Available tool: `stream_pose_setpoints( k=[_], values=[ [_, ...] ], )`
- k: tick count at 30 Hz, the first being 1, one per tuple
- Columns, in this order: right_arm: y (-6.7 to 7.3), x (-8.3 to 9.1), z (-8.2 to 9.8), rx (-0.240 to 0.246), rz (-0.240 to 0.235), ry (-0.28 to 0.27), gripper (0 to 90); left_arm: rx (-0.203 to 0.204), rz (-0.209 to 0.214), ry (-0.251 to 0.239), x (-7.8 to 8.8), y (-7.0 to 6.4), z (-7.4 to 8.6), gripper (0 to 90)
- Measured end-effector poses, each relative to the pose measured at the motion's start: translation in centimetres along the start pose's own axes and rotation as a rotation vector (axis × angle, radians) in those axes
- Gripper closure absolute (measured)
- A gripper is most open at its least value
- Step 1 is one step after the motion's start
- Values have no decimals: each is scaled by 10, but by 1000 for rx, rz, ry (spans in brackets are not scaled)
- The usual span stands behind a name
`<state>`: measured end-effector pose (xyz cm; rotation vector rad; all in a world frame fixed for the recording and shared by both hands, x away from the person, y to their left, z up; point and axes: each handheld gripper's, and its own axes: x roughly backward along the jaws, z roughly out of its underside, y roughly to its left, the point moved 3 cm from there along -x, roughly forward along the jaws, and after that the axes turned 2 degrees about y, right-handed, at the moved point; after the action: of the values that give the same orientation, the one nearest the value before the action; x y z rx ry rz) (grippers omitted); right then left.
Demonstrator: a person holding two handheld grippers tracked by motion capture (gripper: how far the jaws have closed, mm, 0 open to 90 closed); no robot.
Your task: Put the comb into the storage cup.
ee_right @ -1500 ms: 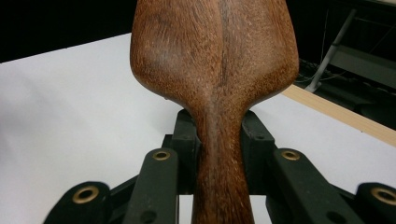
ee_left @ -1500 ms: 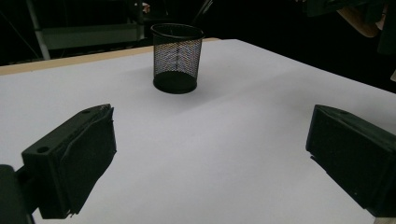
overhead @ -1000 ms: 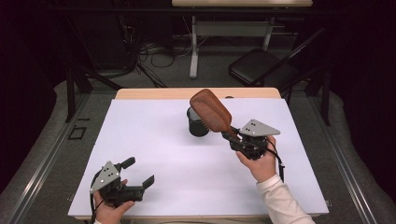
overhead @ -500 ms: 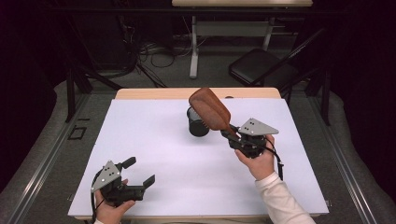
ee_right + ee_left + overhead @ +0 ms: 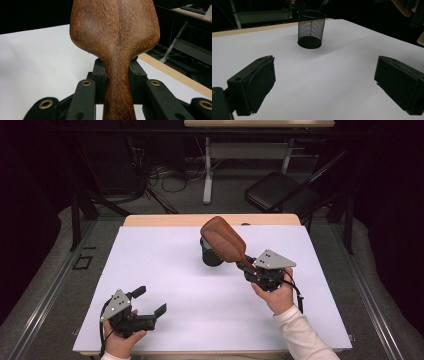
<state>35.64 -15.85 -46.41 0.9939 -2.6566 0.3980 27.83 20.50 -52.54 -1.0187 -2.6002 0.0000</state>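
A brown wooden spoon (image 5: 223,240) with a broad head is held by its handle in my right gripper (image 5: 248,266), whose jaws are shut on it. The right gripper view has the spoon (image 5: 117,37) rising between the two black jaws that clamp its neck. The spoon's head hangs above and partly hides a black mesh cup (image 5: 211,256) standing upright on the white table top (image 5: 165,265). My left gripper (image 5: 149,301) rests low at the table's front left, open with nothing between its jaws. From the left gripper view the mesh cup (image 5: 311,29) stands some way ahead.
The white sheet covers a wooden table whose far edge (image 5: 165,220) shows as a tan strip. Beyond it stand a folding chair (image 5: 282,194) and desk legs (image 5: 207,170) on a dark floor with cables.
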Motion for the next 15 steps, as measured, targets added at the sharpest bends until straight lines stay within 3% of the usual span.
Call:
stream_pose_setpoints(
  k=[4, 7, 15],
  values=[
    [2, 0, 1, -2, -4, 3, 719, 20, -12, 0, 0, 4, -4, 35],
    [3, -1, 1, 0, -7, 1, 719, 62, -2, 16, -2, 8, -9, 35],
    [7, 1, 0, 10, -6, -6, 719, 115, 12, 60, -10, 13, -23, 35]
  ],
)
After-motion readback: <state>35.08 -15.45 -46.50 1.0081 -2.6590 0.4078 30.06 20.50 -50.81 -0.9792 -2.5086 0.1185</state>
